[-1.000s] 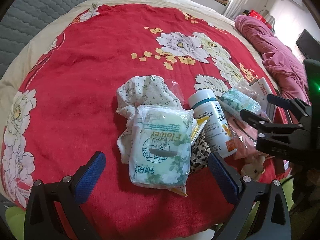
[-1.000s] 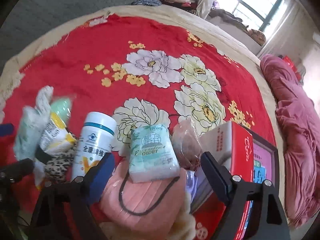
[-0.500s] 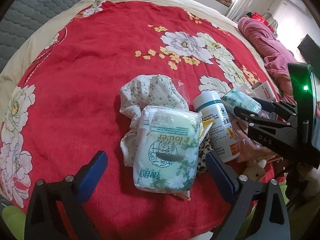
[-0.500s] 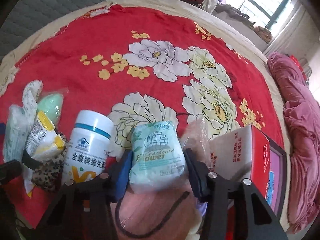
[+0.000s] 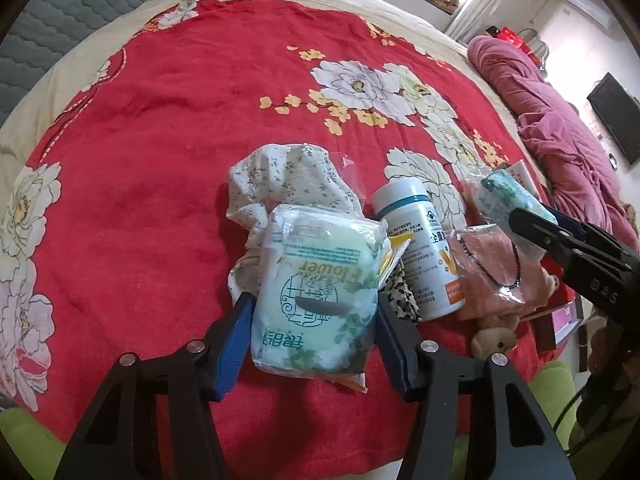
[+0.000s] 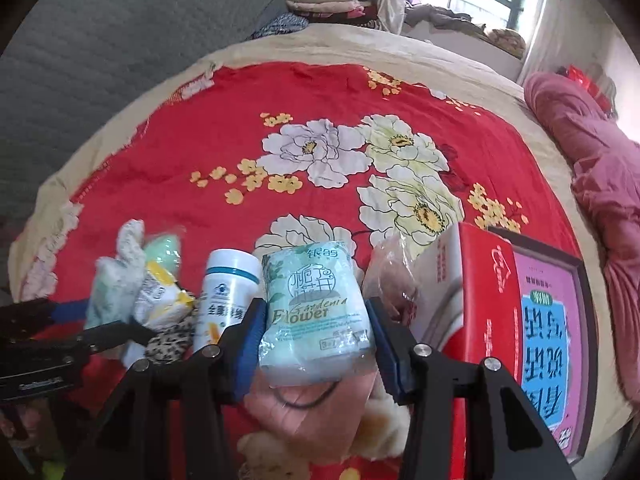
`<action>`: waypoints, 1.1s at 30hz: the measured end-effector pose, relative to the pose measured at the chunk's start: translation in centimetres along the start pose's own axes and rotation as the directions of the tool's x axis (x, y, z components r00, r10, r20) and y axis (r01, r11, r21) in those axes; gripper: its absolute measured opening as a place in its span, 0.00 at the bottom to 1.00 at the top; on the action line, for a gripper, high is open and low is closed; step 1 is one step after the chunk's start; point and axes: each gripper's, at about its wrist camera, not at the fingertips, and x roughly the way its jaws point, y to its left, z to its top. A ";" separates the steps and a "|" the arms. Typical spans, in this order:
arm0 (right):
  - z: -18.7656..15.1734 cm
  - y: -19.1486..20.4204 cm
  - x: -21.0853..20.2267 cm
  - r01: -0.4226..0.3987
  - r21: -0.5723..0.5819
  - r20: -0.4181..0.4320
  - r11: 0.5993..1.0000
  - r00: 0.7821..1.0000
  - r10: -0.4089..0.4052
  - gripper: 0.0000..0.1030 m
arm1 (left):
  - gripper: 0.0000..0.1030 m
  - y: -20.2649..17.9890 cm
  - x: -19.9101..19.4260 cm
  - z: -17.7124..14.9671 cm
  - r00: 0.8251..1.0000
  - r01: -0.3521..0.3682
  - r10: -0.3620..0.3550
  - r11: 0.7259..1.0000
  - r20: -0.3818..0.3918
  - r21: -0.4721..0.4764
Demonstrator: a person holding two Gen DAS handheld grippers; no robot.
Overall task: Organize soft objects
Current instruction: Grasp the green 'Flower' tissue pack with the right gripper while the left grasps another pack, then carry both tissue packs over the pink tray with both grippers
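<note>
Bedspread (image 5: 160,160): carrying the whole pile near its front edge.
Large tissue pack (image 5: 316,292): lying on floral cloth (image 5: 288,184), being squeezed by left gripper (image 5: 314,320).
Small tissue pack (image 6: 316,312): being pinched by right gripper (image 6: 316,336), over pink pouch (image 6: 304,412).
Risk: possibly slipping on slick wrap; dragging cloth or nudging bottle (image 5: 420,248).
Pose: both reaching forward, angled low.

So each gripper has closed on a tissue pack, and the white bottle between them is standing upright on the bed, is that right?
Not quite. The white bottle is lying on its side on the red bedspread, as the left wrist view shows. The rest holds: the left gripper and the right gripper are each shut on a tissue pack.
</note>
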 end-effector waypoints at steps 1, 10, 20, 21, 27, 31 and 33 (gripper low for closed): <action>-0.1 0.0 -0.2 -0.002 0.007 0.001 1.000 1.000 0.002 0.49 | 0.54 0.1 -0.1 -0.1 1.000 0.003 -0.003 1.000 -0.004 -0.002; -1.4 0.2 -1.5 -0.023 0.042 0.021 0.999 1.000 0.022 0.49 | 0.54 0.0 -1.8 -0.4 1.000 0.013 -0.013 1.000 0.028 -0.005; -1.4 -0.3 -3.9 -0.030 0.057 0.073 0.998 0.997 0.025 0.49 | 0.54 -1.5 -4.5 -0.4 0.997 0.040 -0.042 0.999 0.067 0.022; -1.4 -0.4 -4.3 -0.026 0.061 0.082 0.998 0.996 0.021 0.49 | 0.54 -1.8 -4.9 -0.3 0.996 0.042 -0.044 0.999 0.074 0.029; -1.7 -1.3 -6.2 -0.049 0.088 0.126 0.995 0.991 0.038 0.49 | 0.54 -3.7 -6.0 -0.1 0.994 0.045 -0.051 0.997 0.093 0.064; -2.0 -2.3 -7.6 -0.045 0.104 0.149 0.994 0.988 0.029 0.49 | 0.54 -5.8 -6.7 0.1 0.992 0.060 -0.071 0.993 0.100 0.106; -2.2 -2.9 -8.3 -0.042 0.121 0.159 0.992 0.987 0.023 0.49 | 0.54 -6.8 -7.1 0.1 0.991 0.067 -0.080 0.990 0.106 0.125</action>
